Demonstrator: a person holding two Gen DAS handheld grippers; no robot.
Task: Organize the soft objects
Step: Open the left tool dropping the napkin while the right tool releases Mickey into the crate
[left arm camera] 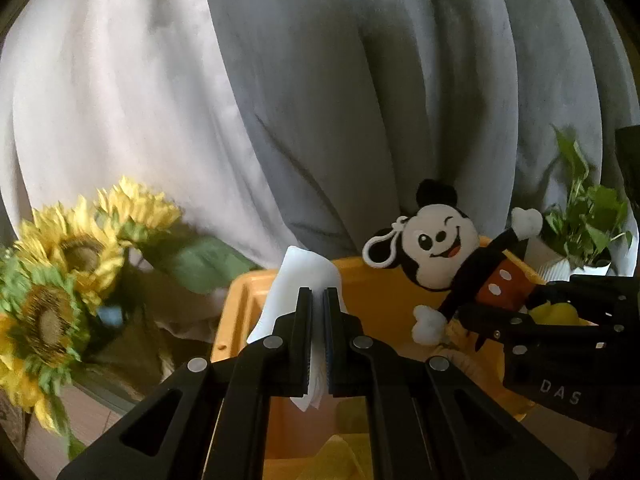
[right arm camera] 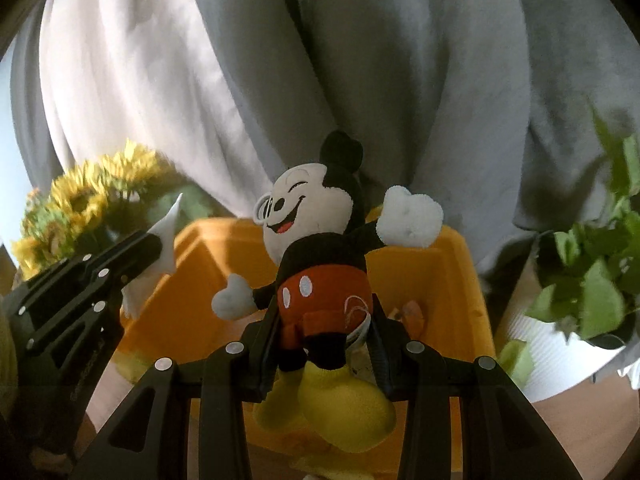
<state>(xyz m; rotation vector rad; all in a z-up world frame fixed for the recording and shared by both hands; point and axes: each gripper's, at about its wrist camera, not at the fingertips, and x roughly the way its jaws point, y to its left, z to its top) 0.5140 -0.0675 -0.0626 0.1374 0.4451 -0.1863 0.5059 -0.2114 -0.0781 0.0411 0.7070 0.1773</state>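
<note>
Curtain (left arm camera: 280, 100): grey and white folds fill the back of both views.
Bin (left arm camera: 376, 280): yellow, open-topped, straight ahead of and below both claws; its far wall stands against the curtain, and something yellow lies inside it (too blurred to name).
Sunflowers (left arm camera: 68, 264): a blurred bunch to the left of the bin, apart from it.
Plant (right arm camera: 592, 280): leafy, in a white pot, to the right of the bin.
Mouse (right arm camera: 320, 264): a plush toy with red shorts and yellow shoes, held upright over the bin; its long axis runs from the shoes near the camera up to the ears, tilted a little away.
Tissue (left arm camera: 296, 292): a white folded sheet, standing up out of its claw over the bin's left part.
Right claw (right arm camera: 324, 336): jaws clamped on the mouse at the shorts and legs, the shoes hanging out below toward the camera.
Left claw (left arm camera: 318, 336): jaws pressed nearly together on the tissue, which sticks out above and below them.
Key relation: both loads hang just above the bin's mouth, the mouse to the right and the tissue to the left, so the drop for each looks to be down and slightly forward (neither claw seems clearly nearer).
Step, as I judge it: carrying both soft things to the bin; neither is released yet.
Risk: the mouse's raised arm could catch on the far rim.
</note>
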